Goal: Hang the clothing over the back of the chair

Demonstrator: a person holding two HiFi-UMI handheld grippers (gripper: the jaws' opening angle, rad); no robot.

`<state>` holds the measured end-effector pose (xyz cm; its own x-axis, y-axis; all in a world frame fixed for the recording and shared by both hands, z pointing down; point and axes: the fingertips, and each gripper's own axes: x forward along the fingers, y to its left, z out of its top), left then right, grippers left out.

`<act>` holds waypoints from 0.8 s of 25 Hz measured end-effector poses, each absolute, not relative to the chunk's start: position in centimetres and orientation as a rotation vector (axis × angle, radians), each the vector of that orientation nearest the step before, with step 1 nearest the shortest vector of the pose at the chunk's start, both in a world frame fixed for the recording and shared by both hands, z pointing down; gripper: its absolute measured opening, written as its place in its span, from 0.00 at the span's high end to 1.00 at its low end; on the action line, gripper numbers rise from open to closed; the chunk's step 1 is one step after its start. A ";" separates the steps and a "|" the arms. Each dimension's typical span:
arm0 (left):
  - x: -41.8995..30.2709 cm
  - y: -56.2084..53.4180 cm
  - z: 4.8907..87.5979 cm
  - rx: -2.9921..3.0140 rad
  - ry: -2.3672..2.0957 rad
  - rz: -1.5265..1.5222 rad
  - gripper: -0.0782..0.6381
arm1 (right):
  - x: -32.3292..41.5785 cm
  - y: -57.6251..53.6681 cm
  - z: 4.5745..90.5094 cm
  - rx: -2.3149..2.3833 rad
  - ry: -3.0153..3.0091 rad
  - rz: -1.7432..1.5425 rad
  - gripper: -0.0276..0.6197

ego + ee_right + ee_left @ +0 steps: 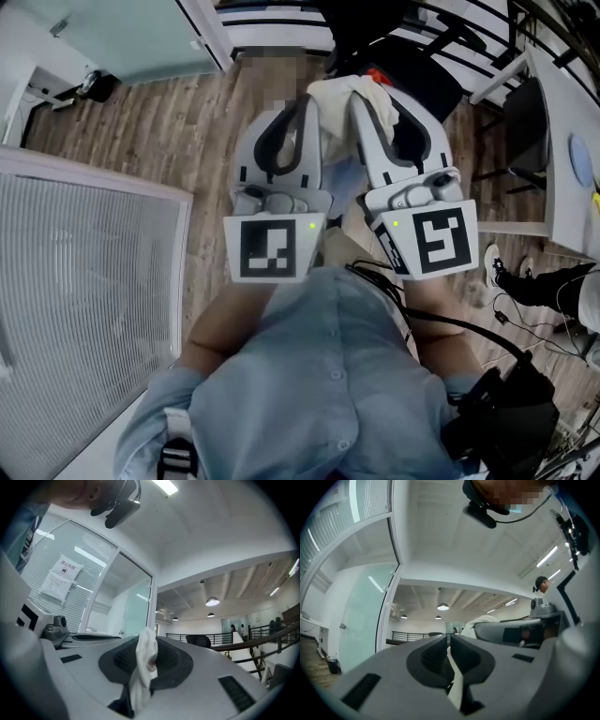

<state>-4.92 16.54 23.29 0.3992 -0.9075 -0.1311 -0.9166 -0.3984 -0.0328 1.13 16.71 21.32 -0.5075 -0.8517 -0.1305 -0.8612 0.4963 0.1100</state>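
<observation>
Both grippers are raised side by side in front of my chest in the head view. A cream-white garment (349,92) bunches between and over their tips. My left gripper (302,108) is shut on a thin edge of the cloth (457,686), which runs up through its closed jaws. My right gripper (364,108) is shut on a thicker fold of the same cloth (143,667). Both grippers (449,651) (146,656) point slightly upward toward the ceiling. A black chair (417,66) stands just beyond the garment, partly hidden by it.
A glass partition with white blinds (84,281) runs along the left. A white desk (562,141) stands at the right, with another person's shoe (494,267) and cables on the wood floor (159,122) beneath. A black bag (506,412) hangs at my right hip.
</observation>
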 end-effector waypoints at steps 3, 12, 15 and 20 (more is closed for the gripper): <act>-5.0 13.3 22.9 -2.528 1.686 0.136 0.86 | 1.0 13.8 21.0 -1.498 2.678 0.240 0.85; -5.3 4.9 22.4 -2.464 1.743 0.116 0.86 | 0.5 6.0 20.7 -1.391 2.705 0.231 0.85; -4.4 2.1 21.8 -2.443 1.767 0.111 0.86 | 1.3 2.9 20.2 -1.359 2.713 0.223 0.85; -5.3 -0.2 21.5 -2.372 1.815 0.122 0.86 | 0.4 0.0 20.0 -1.275 2.732 0.248 0.85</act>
<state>-5.30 -0.25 21.51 0.2636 -0.9519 -0.1560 -0.9642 -0.2554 -0.0709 0.42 0.02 19.98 -0.6392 -0.7491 -0.1742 -0.7682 0.6326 0.0984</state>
